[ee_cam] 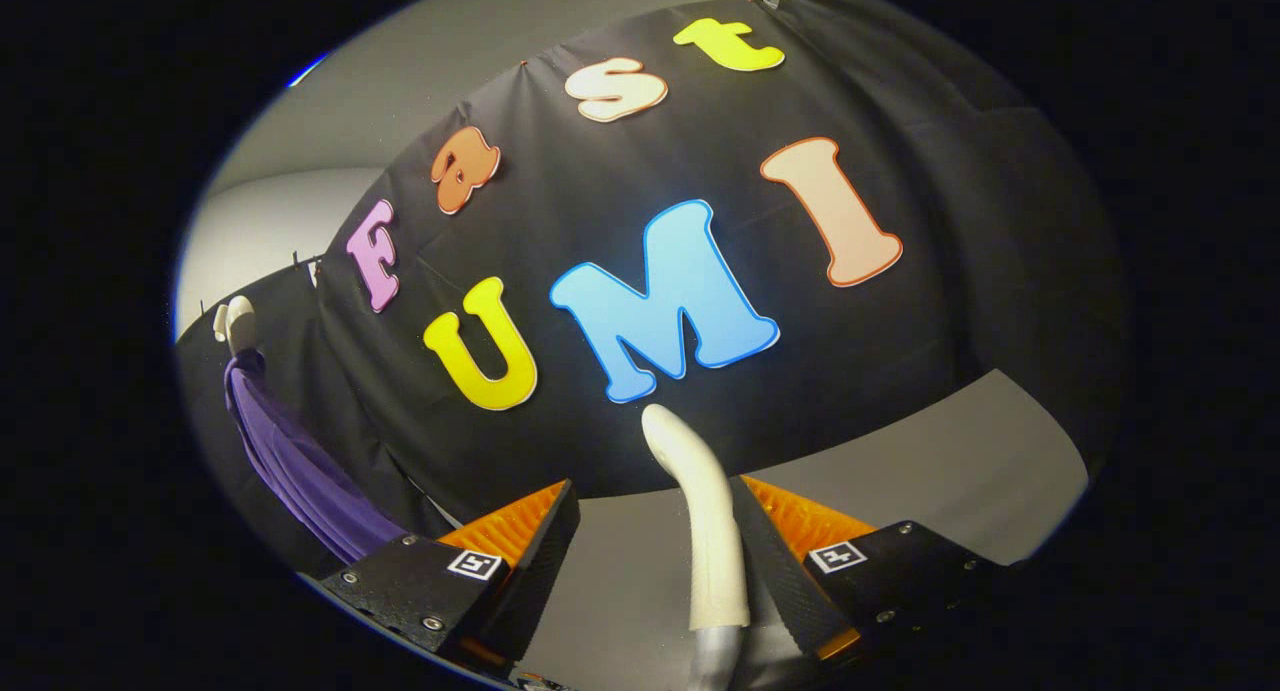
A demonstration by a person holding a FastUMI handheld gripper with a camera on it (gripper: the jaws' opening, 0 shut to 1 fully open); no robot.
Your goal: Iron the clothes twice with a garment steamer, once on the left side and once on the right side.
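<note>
A plain grey surface [950,451] runs across the lower right of the frame, meeting the black cloth wall [900,351]. The claw [652,486] hangs above it, fingers spread, with a white garment steamer [712,541] beside the right finger.

The steamer [700,511] is cream white, with a grey part at its lower end. The garment [290,461] is purple and plain, and it hangs on a white hanger [238,323]. The surface [940,461] is plain grey.

Steamer [705,511] between claw [650,531] fingers; garment [290,461] left.
</note>
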